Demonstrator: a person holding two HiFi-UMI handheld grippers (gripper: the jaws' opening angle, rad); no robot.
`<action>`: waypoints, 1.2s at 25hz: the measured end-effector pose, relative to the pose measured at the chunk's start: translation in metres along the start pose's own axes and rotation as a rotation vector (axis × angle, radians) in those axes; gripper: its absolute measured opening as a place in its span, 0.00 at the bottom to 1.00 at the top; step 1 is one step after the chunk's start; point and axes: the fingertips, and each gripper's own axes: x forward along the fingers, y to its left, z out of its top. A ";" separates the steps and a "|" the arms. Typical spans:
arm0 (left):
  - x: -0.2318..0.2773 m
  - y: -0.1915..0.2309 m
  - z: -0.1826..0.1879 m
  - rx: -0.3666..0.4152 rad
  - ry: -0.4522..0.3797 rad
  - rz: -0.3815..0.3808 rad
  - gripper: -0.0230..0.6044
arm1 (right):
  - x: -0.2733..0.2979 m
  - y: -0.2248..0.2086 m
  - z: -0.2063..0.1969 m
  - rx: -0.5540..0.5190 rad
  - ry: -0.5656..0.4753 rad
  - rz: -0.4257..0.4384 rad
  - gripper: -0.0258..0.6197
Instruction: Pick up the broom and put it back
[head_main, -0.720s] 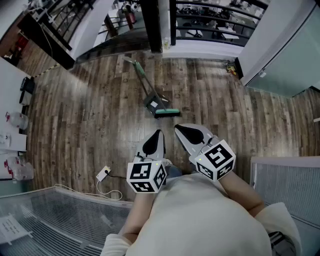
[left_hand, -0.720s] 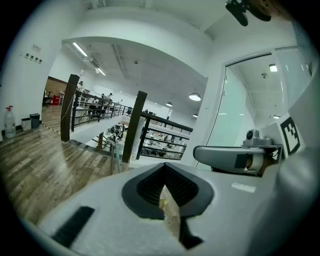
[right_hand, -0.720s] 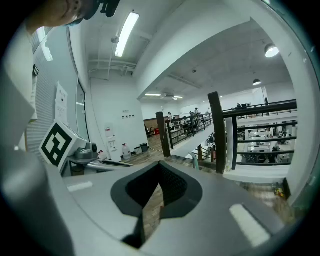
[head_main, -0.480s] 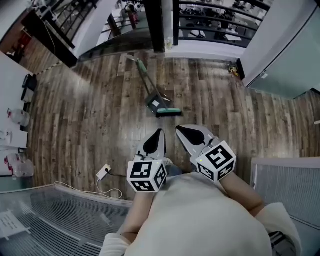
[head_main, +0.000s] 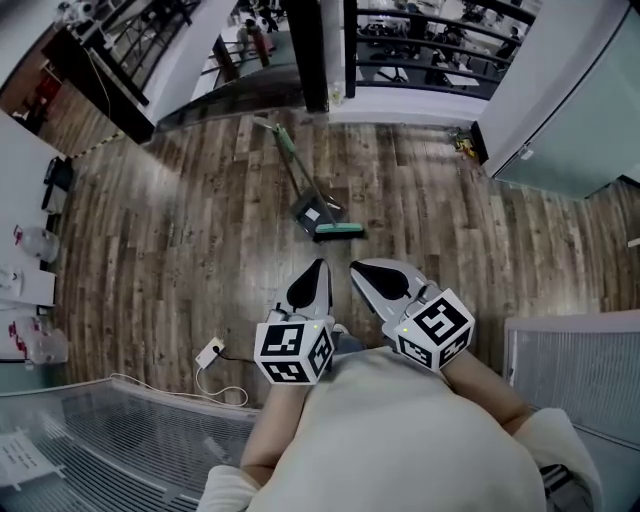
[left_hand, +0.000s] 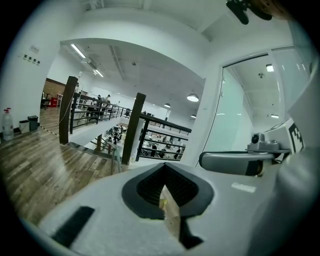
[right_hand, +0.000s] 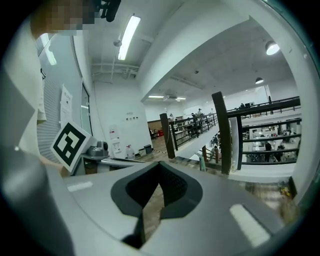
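Observation:
The broom lies flat on the wooden floor ahead of me, its green handle running up-left toward the stair edge and its green head nearest me. A dark grey dustpan lies against it. My left gripper and right gripper are held side by side in front of my body, above the floor and short of the broom head. Both are shut with nothing between the jaws. In the left gripper view the left gripper has its jaws together, and so has the right gripper in the right gripper view.
A white plug with a cable lies on the floor at my left. A black post and a railing border a drop beyond the broom. A glass wall stands at right, metal grating at lower left.
The broom sits a little lower in the head view, so I have come slightly closer. Both grippers keep the same pose and stay shut.

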 end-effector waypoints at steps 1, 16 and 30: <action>0.001 0.001 0.000 -0.001 0.000 -0.004 0.04 | 0.002 0.001 0.000 -0.003 0.002 -0.001 0.05; -0.006 0.054 0.007 -0.022 0.008 0.007 0.04 | 0.055 0.017 0.006 0.032 -0.005 0.024 0.05; 0.006 0.083 0.014 -0.024 0.008 0.050 0.04 | 0.083 0.003 0.016 0.065 -0.019 0.046 0.05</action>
